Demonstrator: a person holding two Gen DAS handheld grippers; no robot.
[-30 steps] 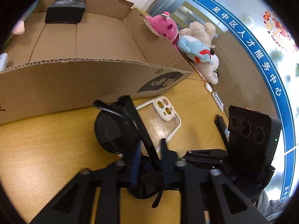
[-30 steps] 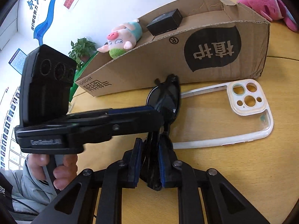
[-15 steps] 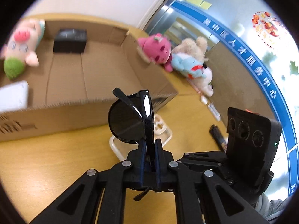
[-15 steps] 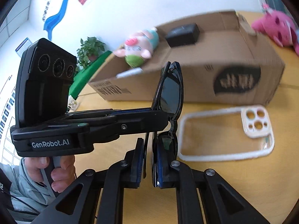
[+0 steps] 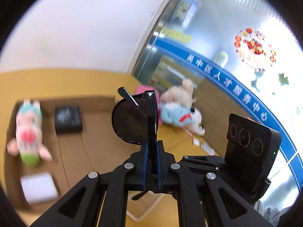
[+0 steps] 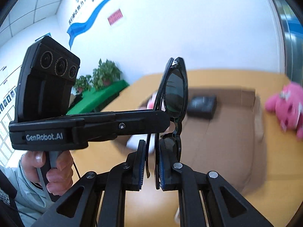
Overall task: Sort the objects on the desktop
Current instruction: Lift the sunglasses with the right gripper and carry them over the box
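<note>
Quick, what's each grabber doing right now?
Left gripper: shut on the sunglasses.
Right gripper: shut on the same sunglasses.

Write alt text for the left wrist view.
The left hand-held gripper is shut on folded black sunglasses, held above an open cardboard box. In the box lie a pig plush, a black case and a white box; the right hand-held gripper's camera housing sits at right.
</note>
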